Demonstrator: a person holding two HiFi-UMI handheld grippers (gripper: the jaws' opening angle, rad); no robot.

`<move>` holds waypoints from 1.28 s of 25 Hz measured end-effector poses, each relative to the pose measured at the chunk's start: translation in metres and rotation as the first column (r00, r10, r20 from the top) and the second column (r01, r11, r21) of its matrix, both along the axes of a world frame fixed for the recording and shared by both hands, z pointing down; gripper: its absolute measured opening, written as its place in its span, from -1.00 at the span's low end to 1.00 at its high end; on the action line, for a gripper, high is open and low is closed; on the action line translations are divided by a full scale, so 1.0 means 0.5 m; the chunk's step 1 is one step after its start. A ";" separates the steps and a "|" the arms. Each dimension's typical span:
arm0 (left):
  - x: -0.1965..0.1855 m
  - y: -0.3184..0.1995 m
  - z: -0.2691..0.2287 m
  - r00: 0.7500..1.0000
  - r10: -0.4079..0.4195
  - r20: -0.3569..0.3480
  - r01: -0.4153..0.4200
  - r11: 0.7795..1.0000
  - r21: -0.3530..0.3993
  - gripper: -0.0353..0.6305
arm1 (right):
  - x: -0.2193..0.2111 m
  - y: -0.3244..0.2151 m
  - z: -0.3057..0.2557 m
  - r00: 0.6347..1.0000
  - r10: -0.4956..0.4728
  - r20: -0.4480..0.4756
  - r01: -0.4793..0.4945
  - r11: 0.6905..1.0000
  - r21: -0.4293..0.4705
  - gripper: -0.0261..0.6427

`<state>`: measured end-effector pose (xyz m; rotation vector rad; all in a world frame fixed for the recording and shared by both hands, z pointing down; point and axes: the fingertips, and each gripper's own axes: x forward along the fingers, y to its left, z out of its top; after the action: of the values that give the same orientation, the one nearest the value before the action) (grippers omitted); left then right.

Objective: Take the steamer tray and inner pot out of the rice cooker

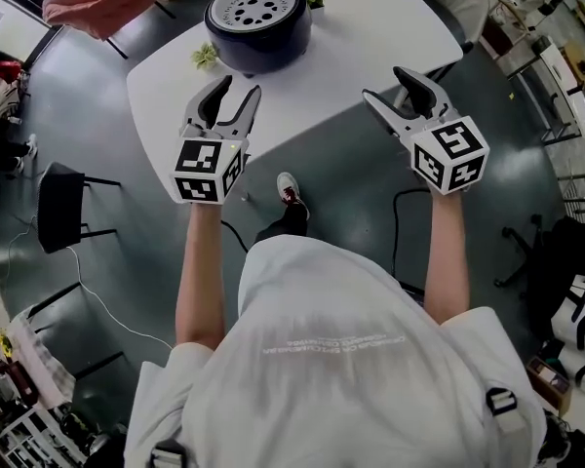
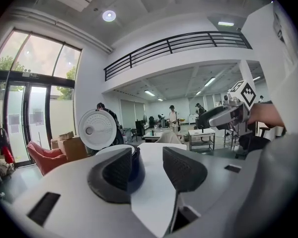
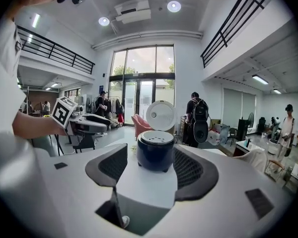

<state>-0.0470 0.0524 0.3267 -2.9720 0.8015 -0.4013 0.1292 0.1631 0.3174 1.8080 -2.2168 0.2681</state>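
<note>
Rice cooker (image 1: 258, 22) beside green plant (image 1: 206, 57)

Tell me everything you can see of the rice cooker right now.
The rice cooker is a round, glossy, dark blue body standing upright on short feet on the white table. Its lid is swung open and stands upright at the far side, white inside with a small round fitting. A pale perforated steamer tray sits in its mouth, so the inner pot is hidden. Only the table touches it.
</note>
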 end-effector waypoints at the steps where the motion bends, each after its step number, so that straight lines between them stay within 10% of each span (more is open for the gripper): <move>1: 0.006 -0.021 -0.001 1.000 -0.003 -0.006 0.003 1.000 -0.003 -0.27 | 0.008 -0.021 -0.005 1.000 0.002 -0.001 -0.002 1.000 -0.001 -0.07; 24: 0.071 -0.424 0.144 0.985 -0.167 0.054 0.174 0.960 -0.219 -0.38 | 0.057 -0.505 0.082 0.979 -0.199 0.047 0.203 0.969 -0.139 -0.11; 32: 0.064 -0.515 0.174 0.914 -0.374 0.160 0.402 0.891 -0.211 -0.38 | 0.097 -0.633 0.155 0.907 -0.393 0.152 0.414 0.898 -0.147 -0.15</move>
<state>-0.0149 -0.2052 0.4135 -2.9470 1.4361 -0.7278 0.1775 -0.1536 0.3950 1.2305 -2.4947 0.4759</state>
